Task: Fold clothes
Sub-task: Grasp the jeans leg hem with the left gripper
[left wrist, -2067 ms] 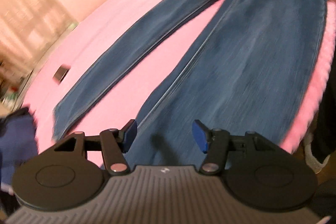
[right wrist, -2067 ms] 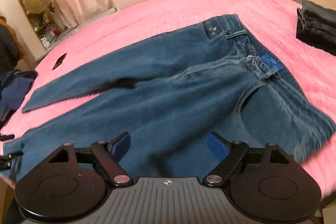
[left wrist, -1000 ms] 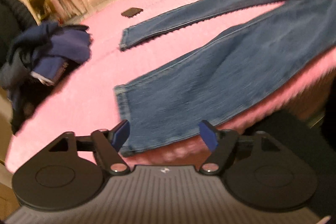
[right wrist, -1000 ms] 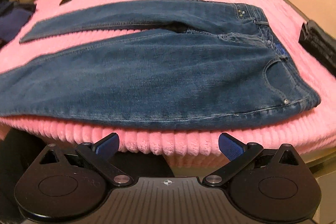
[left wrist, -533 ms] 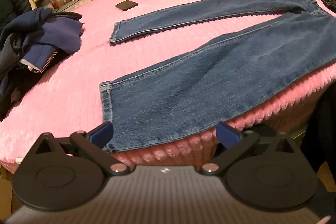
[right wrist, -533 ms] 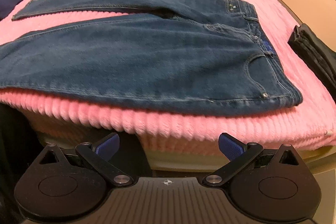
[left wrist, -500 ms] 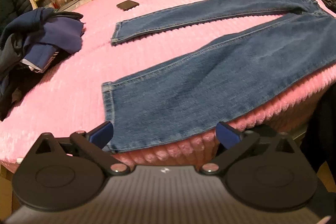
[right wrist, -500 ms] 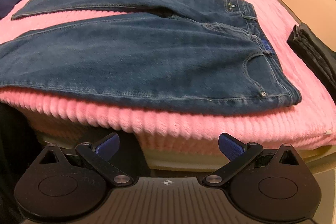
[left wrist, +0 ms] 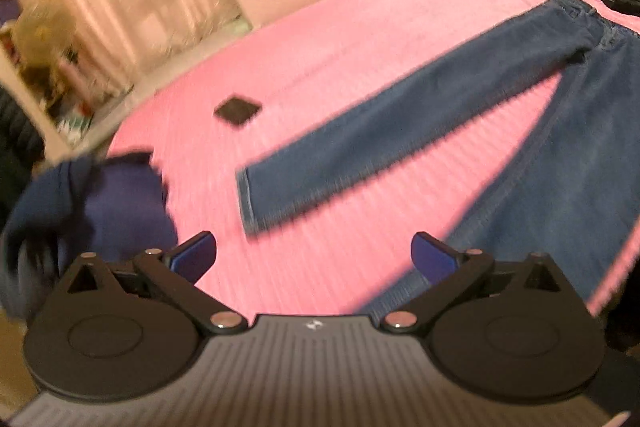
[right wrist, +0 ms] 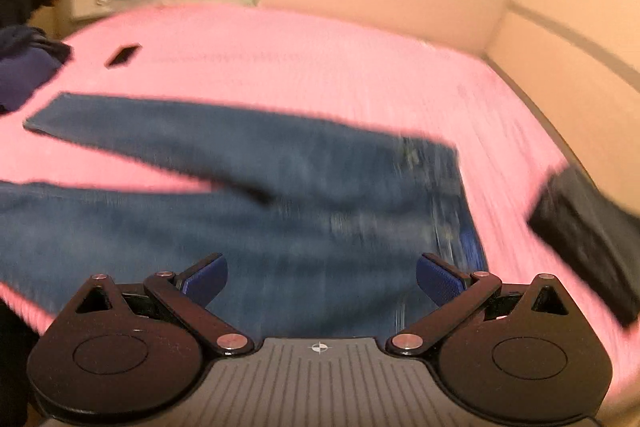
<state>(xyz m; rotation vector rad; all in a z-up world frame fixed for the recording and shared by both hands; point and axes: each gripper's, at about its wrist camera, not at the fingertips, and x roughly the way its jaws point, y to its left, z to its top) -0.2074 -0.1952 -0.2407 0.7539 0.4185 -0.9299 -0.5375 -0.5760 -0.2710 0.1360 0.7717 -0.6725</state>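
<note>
left wrist view: both tongs spread apart, empty; jeans flat on pink bed, probably unfolded; blurred.

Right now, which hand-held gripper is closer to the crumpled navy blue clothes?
Left. The left hand-held gripper hangs right beside the crumpled navy blue clothes; the right hand-held gripper sits over the jeans' waist, with the clothes far off.

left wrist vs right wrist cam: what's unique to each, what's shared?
Only left wrist: the open left gripper and the near trouser leg running down to it.
Only right wrist: the open right gripper and the jeans' waistband end with a small blue tag.
Both: blue denim jeans spread flat on the pink ribbed bedspread, a small flat black object, a rumpled navy garment, a folded dark garment.
</note>
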